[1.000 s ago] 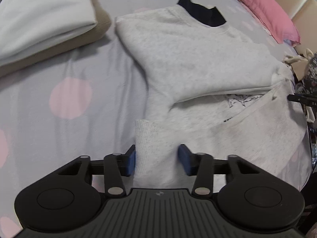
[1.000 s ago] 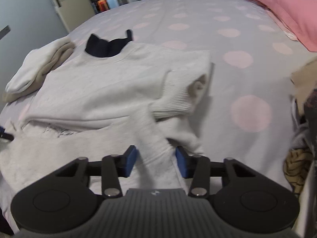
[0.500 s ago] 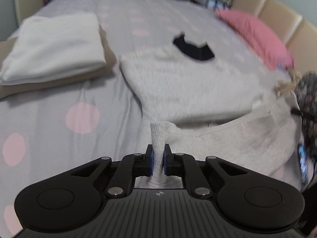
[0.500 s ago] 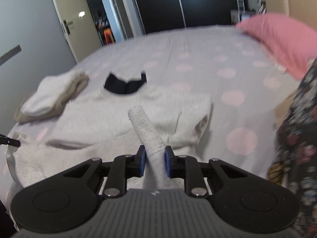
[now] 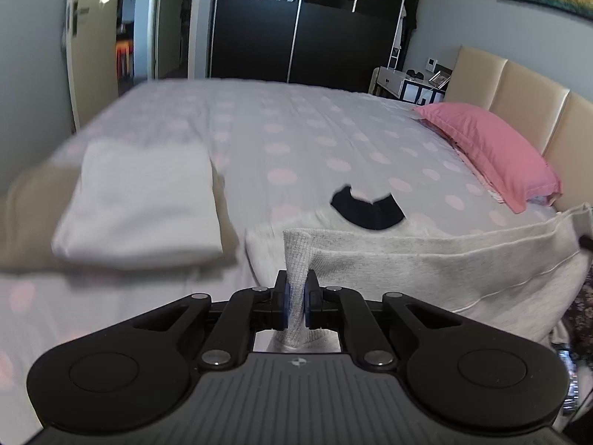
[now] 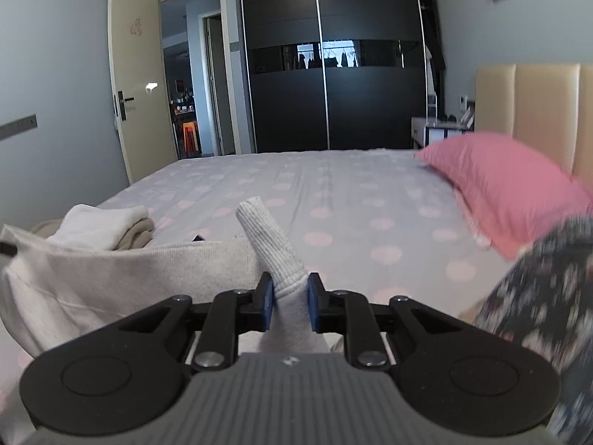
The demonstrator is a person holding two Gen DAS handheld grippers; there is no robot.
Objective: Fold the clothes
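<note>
Basically a polka-dot bed sheet (image 5: 296, 129) fills both views, with a pink pillow (image 5: 489, 148) by the headboard and a folded white-on-beige stack (image 5: 137, 204) on the left side. The light grey sweatshirt (image 5: 426, 267) hangs raised off the sheet between the two grippers, its dark neck lining (image 5: 367, 209) showing beyond the raised edge. Left gripper (image 5: 295, 298) jaws are clamped on the ribbed hem, and right gripper (image 6: 291, 296) jaws are clamped on the ribbed hem too, a cuff-like ribbed tip (image 6: 259, 222) poking up past the pads.
</note>
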